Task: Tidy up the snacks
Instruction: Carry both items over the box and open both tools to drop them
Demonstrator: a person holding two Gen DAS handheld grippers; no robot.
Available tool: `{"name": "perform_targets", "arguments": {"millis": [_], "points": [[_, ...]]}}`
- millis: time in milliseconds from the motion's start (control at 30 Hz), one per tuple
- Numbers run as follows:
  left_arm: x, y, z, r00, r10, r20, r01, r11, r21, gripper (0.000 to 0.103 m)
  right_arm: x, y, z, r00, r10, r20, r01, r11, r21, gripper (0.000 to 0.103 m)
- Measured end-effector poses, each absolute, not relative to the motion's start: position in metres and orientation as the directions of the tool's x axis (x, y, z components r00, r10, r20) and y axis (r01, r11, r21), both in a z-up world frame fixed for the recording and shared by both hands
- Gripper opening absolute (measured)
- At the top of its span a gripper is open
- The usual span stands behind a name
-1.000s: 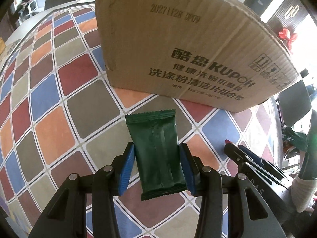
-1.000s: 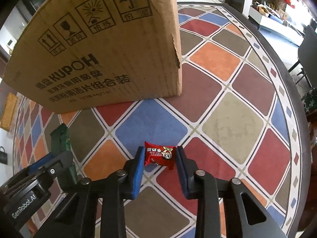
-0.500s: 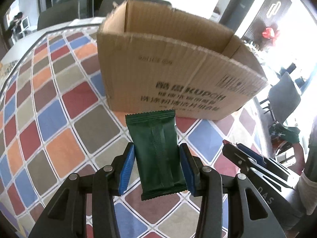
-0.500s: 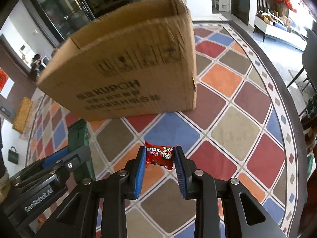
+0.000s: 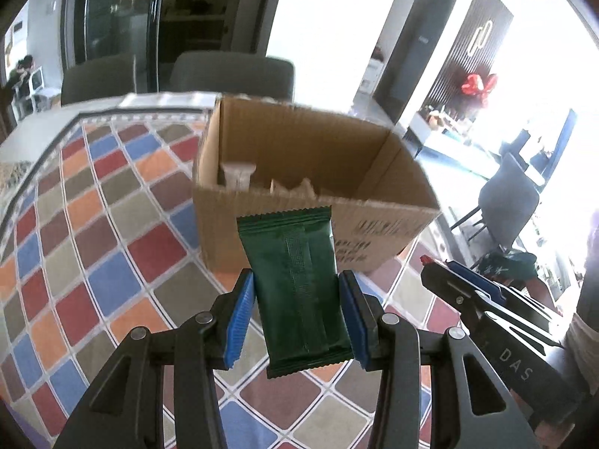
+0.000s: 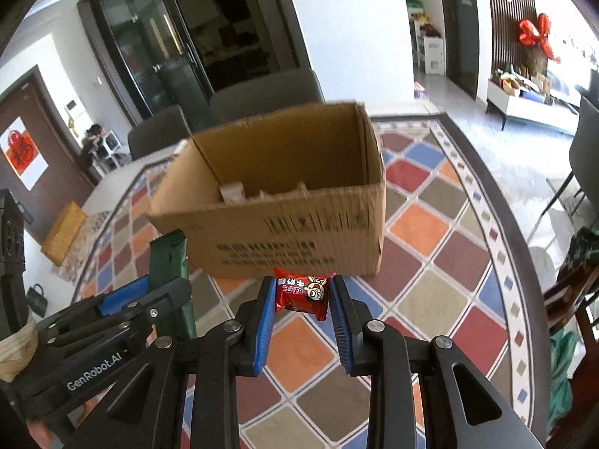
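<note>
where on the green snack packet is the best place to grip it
Across its narrow width at the lower half, as the left gripper holds the green packet now: jaws on the long side edges, approaching from the bottom seal end. The flat, stiff pouch stands upright without folding.

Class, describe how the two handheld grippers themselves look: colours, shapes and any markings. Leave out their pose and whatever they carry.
Both are matt black plastic frames with silver rivets at the joints. The left gripper and right gripper each have two fingers faced with ribbed blue pads. White lettering reads "GenRobot.AI" on the left gripper's side in the right wrist view, and "DAS" on the right gripper's side in the left wrist view. A pale cuff shows at one wrist.
</note>
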State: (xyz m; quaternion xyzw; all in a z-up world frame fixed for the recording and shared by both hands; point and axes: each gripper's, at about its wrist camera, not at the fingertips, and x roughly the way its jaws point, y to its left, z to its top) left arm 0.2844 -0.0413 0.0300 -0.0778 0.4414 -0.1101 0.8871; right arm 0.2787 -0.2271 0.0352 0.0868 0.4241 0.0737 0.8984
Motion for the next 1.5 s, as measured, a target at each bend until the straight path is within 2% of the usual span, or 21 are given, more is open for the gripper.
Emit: {"name": "perform_targets", "arguments": {"millis": [233,567,1000,1500], "points": [[0.287,-0.042,0.063,0.633,-0.27,-0.725,0.165,0.963,-0.215,0.045,0.282,-0.226,0.064,0.669,0.236,-0.704,-0.097,0.968,0.232,0.03],[0.309,-0.039,0.094,0.676,-0.236,-0.698,0.176,0.972,-0.159,0.045,0.304,-0.222,0.093,0.701,0.201,-0.684,-0.115,0.979,0.171,0.03],[0.354,-0.033,0.101,0.651,-0.215,-0.728,0.176,0.976,-0.131,0.045,0.336,-0.211,0.109,0.708,0.16,-0.688,-0.135,0.987,0.092,0.03],[0.41,-0.033,0.072,0.564,-0.202,-0.801,0.171,0.977,-0.126,0.045,0.38,-0.202,0.089,0.643,0.128,-0.755,-0.132,0.99,0.055,0.03]]}}
